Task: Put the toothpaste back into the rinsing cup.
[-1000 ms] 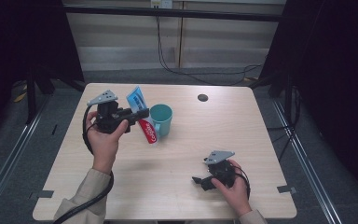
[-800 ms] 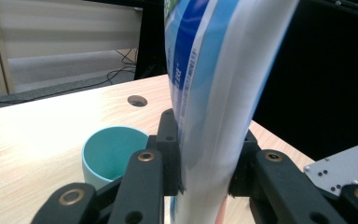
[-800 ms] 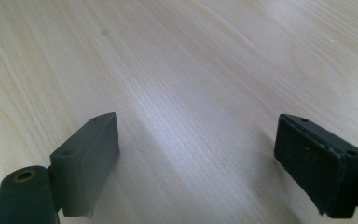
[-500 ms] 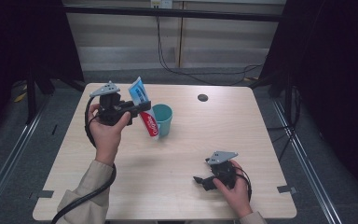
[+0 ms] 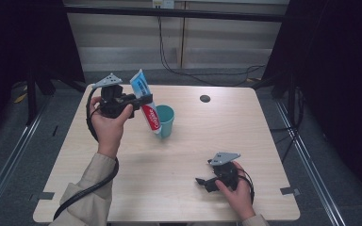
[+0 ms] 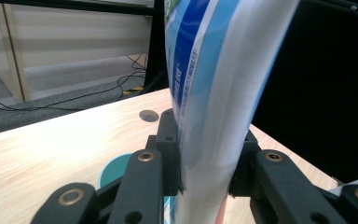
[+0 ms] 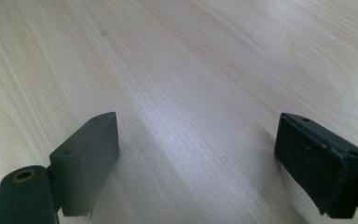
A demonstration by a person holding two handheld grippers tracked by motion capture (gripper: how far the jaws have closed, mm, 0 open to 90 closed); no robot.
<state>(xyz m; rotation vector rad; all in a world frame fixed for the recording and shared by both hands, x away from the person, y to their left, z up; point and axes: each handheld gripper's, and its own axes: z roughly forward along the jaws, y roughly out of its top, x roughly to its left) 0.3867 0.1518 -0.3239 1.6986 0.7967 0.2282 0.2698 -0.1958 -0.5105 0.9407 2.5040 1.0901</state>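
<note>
Two black jaws of your left gripper (image 5: 143,99) pinch the flat, glossy toothpaste tube (image 5: 146,104), slanting beside the round teal cup (image 5: 166,121); your right gripper (image 5: 202,181) rests spread on the pale wood-grain table (image 5: 264,136).

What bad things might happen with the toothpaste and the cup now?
1. The left gripper pinches the toothpaste tube near its middle and holds it tilted, so the soft tube might slip or swing.
2. The tube's lower end sits right by the rim of the teal cup; a bump there could tip the light cup over.
3. The right gripper rests open on the table, far away, so nothing steadies the cup.
</note>
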